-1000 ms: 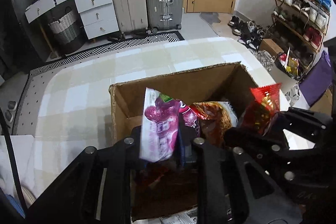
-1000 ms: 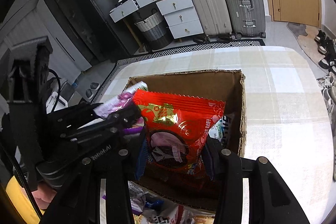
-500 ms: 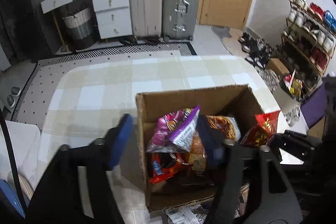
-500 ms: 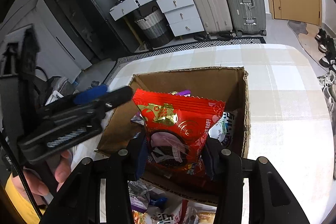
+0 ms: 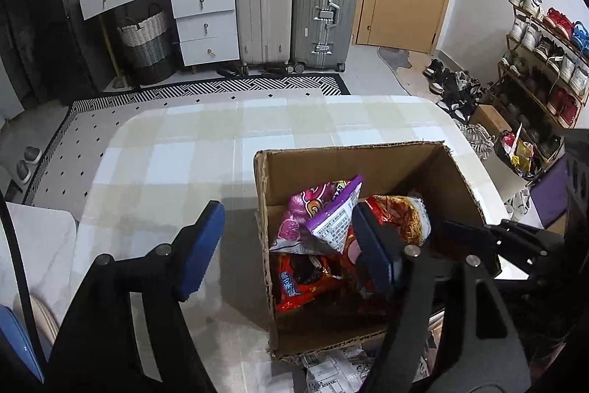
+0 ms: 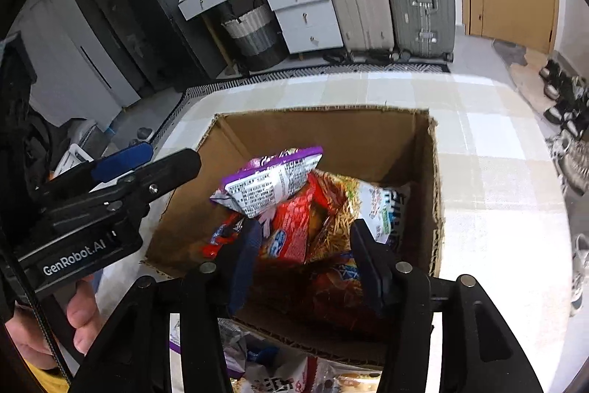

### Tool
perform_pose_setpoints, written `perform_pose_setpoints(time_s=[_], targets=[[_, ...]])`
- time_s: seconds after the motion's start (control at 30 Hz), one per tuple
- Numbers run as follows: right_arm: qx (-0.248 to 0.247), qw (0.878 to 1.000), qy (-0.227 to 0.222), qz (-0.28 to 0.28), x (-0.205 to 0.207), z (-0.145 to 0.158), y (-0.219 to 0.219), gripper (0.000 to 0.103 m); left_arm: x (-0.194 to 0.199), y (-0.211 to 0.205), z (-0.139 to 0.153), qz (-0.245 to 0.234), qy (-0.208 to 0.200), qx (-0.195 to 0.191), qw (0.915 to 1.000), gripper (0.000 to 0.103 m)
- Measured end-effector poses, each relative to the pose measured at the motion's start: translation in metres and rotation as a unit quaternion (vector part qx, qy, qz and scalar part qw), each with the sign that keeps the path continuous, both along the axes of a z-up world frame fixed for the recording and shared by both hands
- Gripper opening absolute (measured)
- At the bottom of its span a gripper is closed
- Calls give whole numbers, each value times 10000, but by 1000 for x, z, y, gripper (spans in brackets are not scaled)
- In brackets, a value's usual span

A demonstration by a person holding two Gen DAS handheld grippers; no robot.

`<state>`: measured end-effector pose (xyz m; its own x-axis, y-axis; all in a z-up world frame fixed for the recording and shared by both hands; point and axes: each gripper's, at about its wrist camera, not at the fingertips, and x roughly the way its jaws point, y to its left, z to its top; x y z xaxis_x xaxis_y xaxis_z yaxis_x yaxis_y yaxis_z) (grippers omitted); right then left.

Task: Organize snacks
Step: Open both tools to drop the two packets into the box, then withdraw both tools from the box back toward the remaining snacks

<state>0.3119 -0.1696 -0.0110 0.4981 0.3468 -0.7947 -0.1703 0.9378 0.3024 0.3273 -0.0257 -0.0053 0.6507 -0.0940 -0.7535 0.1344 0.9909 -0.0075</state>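
the left tongs are opening, nothing between the pads, straddling the near-left wall of the cardboard box on the checked tabletop. inside the box, a purple snack bag rests atop red packets. the right tongs are opening too, empty, over the box.

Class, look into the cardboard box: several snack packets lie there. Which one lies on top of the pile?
The purple packet, its white printed back showing. It rests tilted over the red packet and the noodle-print packet; the others lie beneath it.
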Motion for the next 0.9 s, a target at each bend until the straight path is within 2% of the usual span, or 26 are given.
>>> perform_pose_setpoints(time_s=[0.43,0.6,0.7,0.8,0.9], targets=[[-114,9997,-192,0,-18,16,-3,53,-18,-3,-1,-86,77,-45,9999,70],[-236,9991,-341,39,-36,32,-1,53,-39,-3,12,-77,5,-113,9999,70],[-231,9986,-468,38,-49,45,-1,54,-55,-2,23,-81,-47,-180,9998,74],[-176,9979,-616,21,-70,63,-3,63,-76,-4,38,-174,-214,-121,9995,74],[-113,9966,-818,-6,-92,80,-4,64,-101,-4,55,-206,-367,-139,9990,75]])
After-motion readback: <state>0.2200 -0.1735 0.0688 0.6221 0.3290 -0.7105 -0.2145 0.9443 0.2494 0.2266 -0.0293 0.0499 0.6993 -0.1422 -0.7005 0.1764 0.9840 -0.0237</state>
